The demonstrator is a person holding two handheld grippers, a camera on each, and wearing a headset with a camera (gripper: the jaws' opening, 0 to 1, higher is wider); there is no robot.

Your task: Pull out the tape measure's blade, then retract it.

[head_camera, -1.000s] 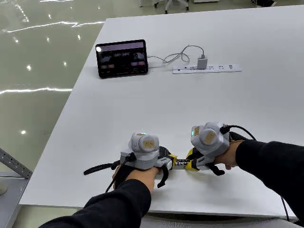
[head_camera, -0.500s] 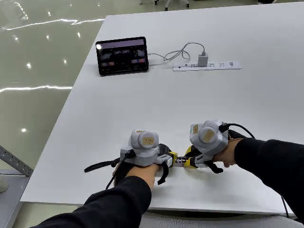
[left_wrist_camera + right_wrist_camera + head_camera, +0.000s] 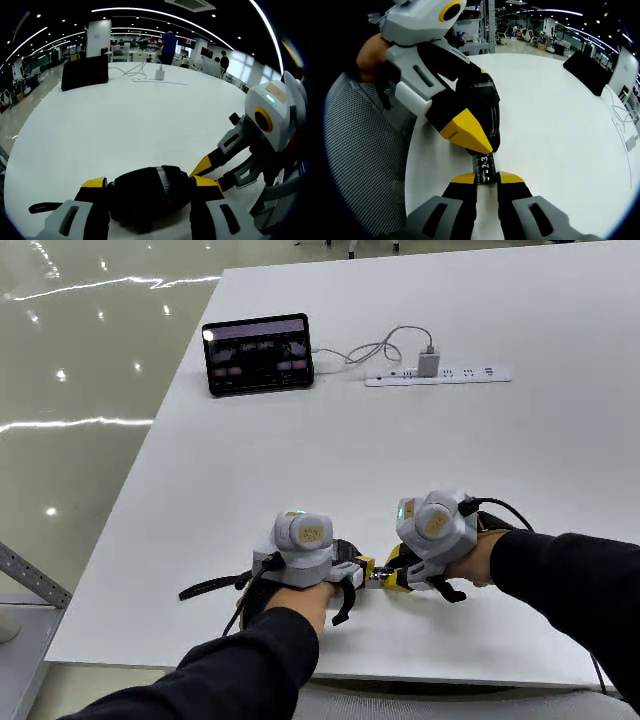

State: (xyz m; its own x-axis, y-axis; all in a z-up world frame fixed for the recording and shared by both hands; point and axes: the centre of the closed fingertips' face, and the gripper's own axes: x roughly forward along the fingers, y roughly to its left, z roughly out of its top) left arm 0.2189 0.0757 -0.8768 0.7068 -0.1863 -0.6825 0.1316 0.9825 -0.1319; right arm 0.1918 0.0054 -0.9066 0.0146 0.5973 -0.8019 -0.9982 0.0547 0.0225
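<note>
The left gripper [image 3: 150, 186] has its fingers [image 3: 94, 183] clamped on the black case of the tape measure [image 3: 150, 197]. The case sits between them, low over the white worktop [image 3: 400, 460]. From the case a short length of blade [image 3: 483, 166] runs straight to the right gripper [image 3: 485, 179]. Its yellow-tipped fingers [image 3: 465, 178] are pinched together on the blade, and the numerals 2 and 3 show just ahead of the tips. The two pairs of fingertips are close, with that short stretch of blade between them. A black strap [image 3: 205, 590] lies on the worktop on the outer side of the left fingers. Well beyond both pairs of fingers, a dark tablet [image 3: 258, 353] stands near a white power strip [image 3: 440, 374] with a charger [image 3: 428, 364] plugged into it.
</note>
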